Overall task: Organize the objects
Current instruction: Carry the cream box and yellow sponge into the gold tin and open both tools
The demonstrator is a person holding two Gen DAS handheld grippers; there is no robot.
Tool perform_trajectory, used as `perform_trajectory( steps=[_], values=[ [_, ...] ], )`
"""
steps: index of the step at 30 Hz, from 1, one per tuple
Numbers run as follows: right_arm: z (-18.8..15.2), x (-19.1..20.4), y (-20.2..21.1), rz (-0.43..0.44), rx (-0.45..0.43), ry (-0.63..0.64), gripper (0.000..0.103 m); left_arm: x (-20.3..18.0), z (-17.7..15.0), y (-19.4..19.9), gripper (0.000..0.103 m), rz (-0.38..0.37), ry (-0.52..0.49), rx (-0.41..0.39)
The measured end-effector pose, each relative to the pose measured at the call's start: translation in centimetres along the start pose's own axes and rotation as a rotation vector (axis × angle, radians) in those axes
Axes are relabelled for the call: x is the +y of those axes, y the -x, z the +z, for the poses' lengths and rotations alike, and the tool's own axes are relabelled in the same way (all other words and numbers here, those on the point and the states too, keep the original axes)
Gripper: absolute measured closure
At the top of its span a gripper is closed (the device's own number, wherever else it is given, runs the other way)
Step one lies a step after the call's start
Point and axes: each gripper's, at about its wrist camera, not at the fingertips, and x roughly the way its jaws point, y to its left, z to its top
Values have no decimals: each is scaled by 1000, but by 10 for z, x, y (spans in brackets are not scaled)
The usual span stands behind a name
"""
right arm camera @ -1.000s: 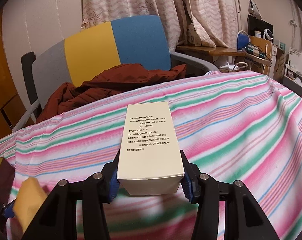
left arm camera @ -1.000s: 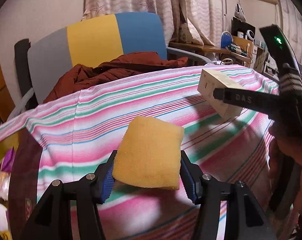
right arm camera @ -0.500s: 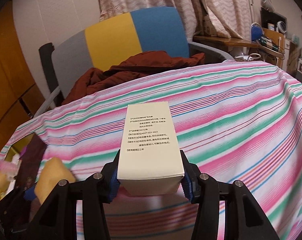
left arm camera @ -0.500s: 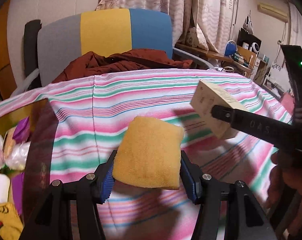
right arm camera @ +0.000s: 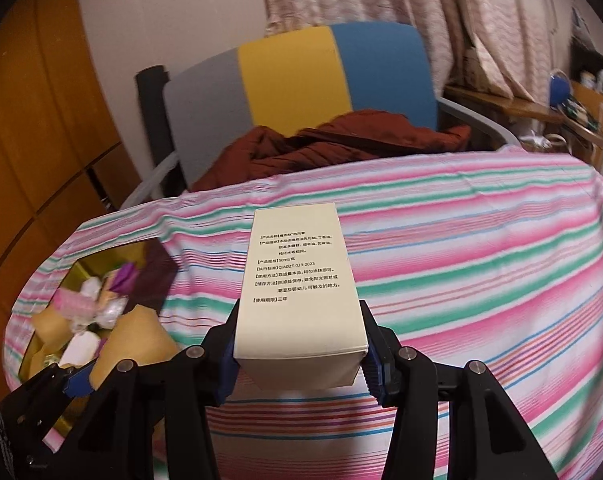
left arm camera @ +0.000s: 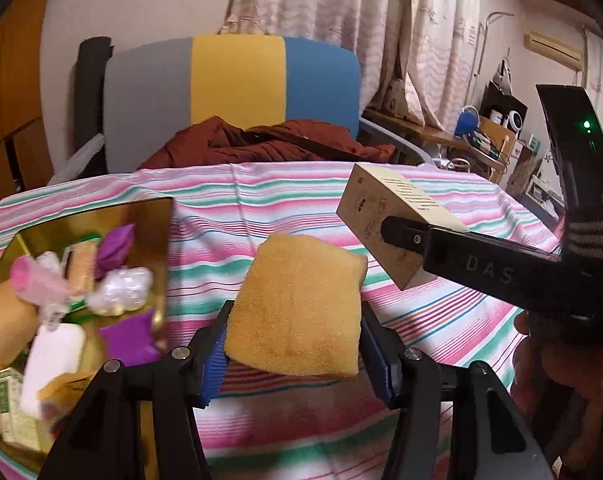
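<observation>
The left tongs (left arm camera: pixel 293 354) are clamped on a yellow sponge (left arm camera: pixel 297 308), their blue pads pressing its two sides while it hangs clear of the striped cloth (left arm camera: pixel 261 200) that covers the bench. The right tongs (right arm camera: pixel 297 360) are clamped on a cream carton (right arm camera: pixel 297 276) printed with black text, gripped near its closer end so that its long body points away toward twelve o'clock, also held above the cloth. In the left wrist view the carton (left arm camera: pixel 389 220) shows at about two o'clock from the sponge, near it but apart, with a black finger of the right tongs across its side and a person's hand (left arm camera: pixel 557 364) at the right edge. A gold-lined box (left arm camera: pixel 149 216) sits open on the bench at about nine o'clock from the sponge; its inner walls are shiny and mirror-like. Inside lies a loose heap: a pink piece (left arm camera: pixel 33 280), purple wrappers (left arm camera: pixel 115 242), a crinkled clear packet (left arm camera: pixel 121 290), a white bar (left arm camera: pixel 49 360), another yellow sponge (left arm camera: pixel 5 316) and a small green-printed carton (left arm camera: pixel 13 412); the heap is blurred, so finer detail cannot be told. In the right wrist view the same box (right arm camera: pixel 89 268) lies at about nine o'clock from the carton, with the left tongs and their sponge (right arm camera: pixel 137 340) just in front of it. Beyond the bench stands a chair (left arm camera: pixel 229 92) with grey, yellow and blue panels, a dark red jacket (left arm camera: pixel 277 144) heaped on its seat.
</observation>
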Motion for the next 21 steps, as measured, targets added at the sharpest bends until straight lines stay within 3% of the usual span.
perform_trajectory(
  steps=[12, 21],
  values=[
    [0, 73, 11, 141, 2, 70, 52, 77, -7, 47, 44, 87, 141, -40],
    [-1, 131, -2, 248, 57, 127, 52, 141, -14, 62, 44, 173, 247, -43]
  ],
)
